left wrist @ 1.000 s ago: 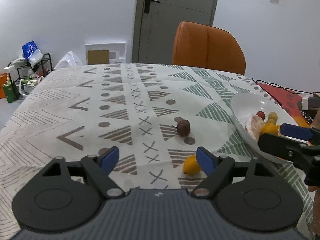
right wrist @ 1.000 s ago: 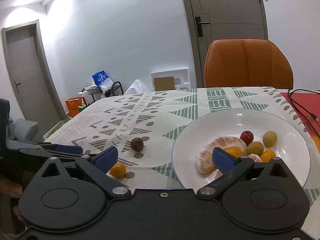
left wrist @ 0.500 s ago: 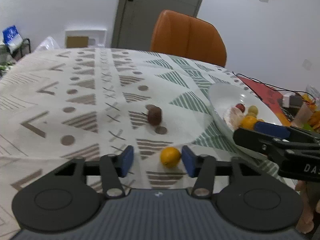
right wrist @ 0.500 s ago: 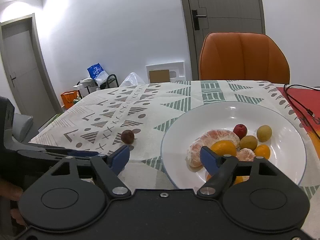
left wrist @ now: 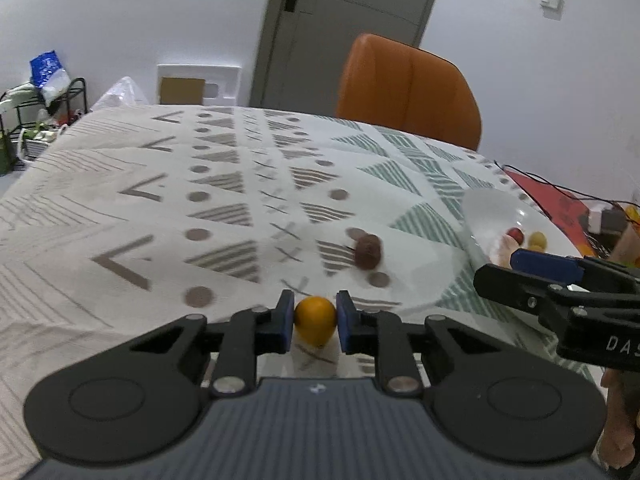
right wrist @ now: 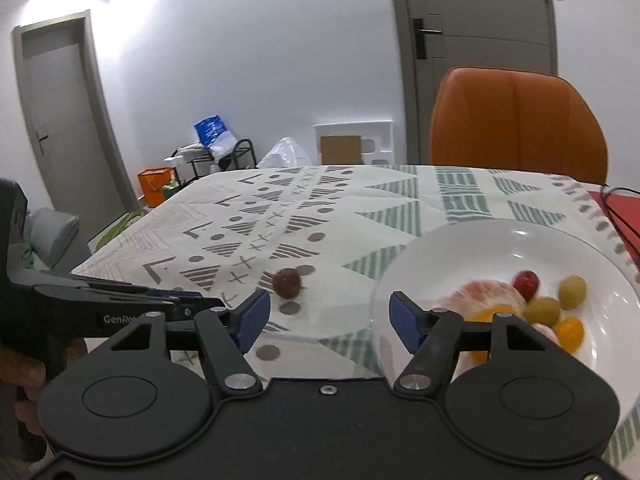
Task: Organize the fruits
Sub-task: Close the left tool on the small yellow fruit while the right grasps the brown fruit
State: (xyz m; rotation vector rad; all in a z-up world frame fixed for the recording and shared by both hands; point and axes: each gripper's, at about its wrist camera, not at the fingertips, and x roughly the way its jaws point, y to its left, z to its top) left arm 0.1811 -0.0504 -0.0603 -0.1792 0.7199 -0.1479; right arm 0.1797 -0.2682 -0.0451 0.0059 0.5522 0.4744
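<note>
My left gripper [left wrist: 315, 322] is shut on a small orange fruit [left wrist: 315, 320], held between its blue pads just above the patterned tablecloth. A dark brown round fruit [left wrist: 368, 251] [right wrist: 287, 282] lies on the cloth a little beyond it. To the right stands a white plate [left wrist: 486, 216] [right wrist: 460, 248] holding a peeled citrus piece [right wrist: 480, 298], a red fruit [right wrist: 525, 282], yellow-green fruits [right wrist: 572, 291] and small orange ones [right wrist: 570, 332]. My right gripper [right wrist: 329, 314] is open and empty, hovering near the plate's left rim; it also shows at the right of the left wrist view [left wrist: 560, 280].
An orange chair [left wrist: 408, 88] [right wrist: 516, 124] stands behind the table's far edge. A red mat with black cables [left wrist: 560, 200] lies right of the plate. A rack with bags [right wrist: 212, 148] and grey doors are by the back wall.
The left gripper moved onto the small orange fruit and closed on it. The right gripper shifted left, so the plate now sits further right in its view.
</note>
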